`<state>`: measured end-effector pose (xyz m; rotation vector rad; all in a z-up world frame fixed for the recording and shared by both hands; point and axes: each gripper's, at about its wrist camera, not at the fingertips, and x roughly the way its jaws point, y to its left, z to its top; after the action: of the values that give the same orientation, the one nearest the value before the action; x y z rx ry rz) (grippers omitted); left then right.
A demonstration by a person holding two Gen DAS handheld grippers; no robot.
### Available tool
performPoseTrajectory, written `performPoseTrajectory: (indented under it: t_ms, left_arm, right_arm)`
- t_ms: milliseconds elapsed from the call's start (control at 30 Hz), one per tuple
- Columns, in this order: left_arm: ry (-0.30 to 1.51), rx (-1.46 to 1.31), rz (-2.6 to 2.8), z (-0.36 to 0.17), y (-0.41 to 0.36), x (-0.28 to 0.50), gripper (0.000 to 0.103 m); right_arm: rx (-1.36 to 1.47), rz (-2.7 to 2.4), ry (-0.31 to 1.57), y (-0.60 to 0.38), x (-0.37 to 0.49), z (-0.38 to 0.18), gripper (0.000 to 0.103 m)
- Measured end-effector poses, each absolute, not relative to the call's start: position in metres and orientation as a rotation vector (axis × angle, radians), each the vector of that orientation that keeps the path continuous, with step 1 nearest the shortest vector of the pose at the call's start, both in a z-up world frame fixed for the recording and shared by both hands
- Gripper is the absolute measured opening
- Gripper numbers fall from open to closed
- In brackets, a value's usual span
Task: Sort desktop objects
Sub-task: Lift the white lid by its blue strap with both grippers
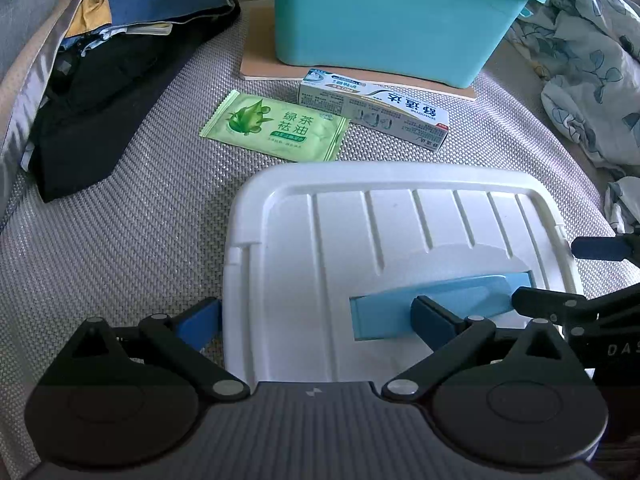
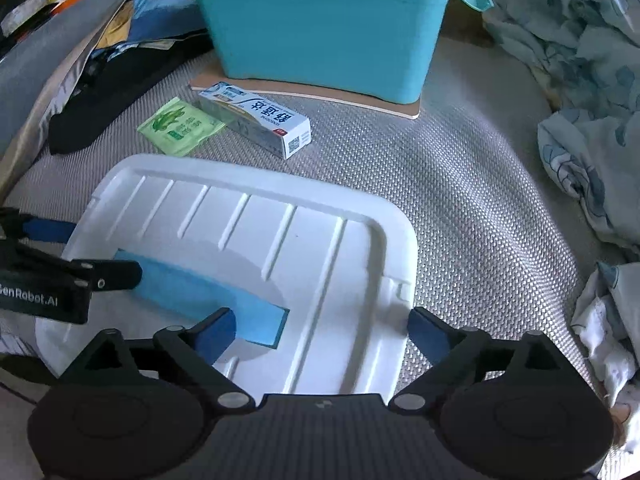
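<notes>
L gripper (image 1: pixel 320 316) is spread wide over the white lid (image 1: pixel 400 240): its L pad sits just off the lid's L edge, R pad rests near the blue handle (image 1: pixel 440 304), nothing pinched. R gripper (image 2: pixel 324 332) is likewise spread, L pad by the handle's end, R pad just outside the lid's R edge; no grip on anything visible.

Counts, L to R: 1 heap of dark clothes (image 1: pixel 108 92) w/ a blue piece on top, 1 green wet-wipe sachet (image 1: pixel 276 128), 1 toothpaste box (image 1: pixel 372 112), 1 teal tub (image 1: pixel 392 16) on 1 thin board (image 1: pixel 256 64), 1 crumpled floral cloth (image 1: pixel 592 64) at far R. 1 lid w/ 1 handle in front.

Sachet lies flat on the woven grey mat (image 1: pixel 120 248); toothpaste box touches its R corner and lies just in front of the board. Both are loose on the mat, betw. tub and lid. Tub's inside can't be seen from either view, so contents can't be told. Whether a box sits under the lid can't be told either.
</notes>
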<state>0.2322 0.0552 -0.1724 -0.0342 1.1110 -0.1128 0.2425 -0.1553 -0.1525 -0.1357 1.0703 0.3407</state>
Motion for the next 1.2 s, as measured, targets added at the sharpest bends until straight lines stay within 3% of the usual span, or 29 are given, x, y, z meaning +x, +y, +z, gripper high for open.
performPoseTrajectory:
  t_ms: [400,1200]
  left_arm:
    - [1.103,-0.038,-0.112,-0.172,0.055,0.232,0.103]
    - [1.065,-0.026,-0.072,-0.172,0.048,0.228,0.103]
  right_arm:
    - [0.117,0.237,1.167,-0.172,0.257,-0.161,0.101]
    - [0.083,0.203,1.143,-0.165,0.256,-0.164,0.103]
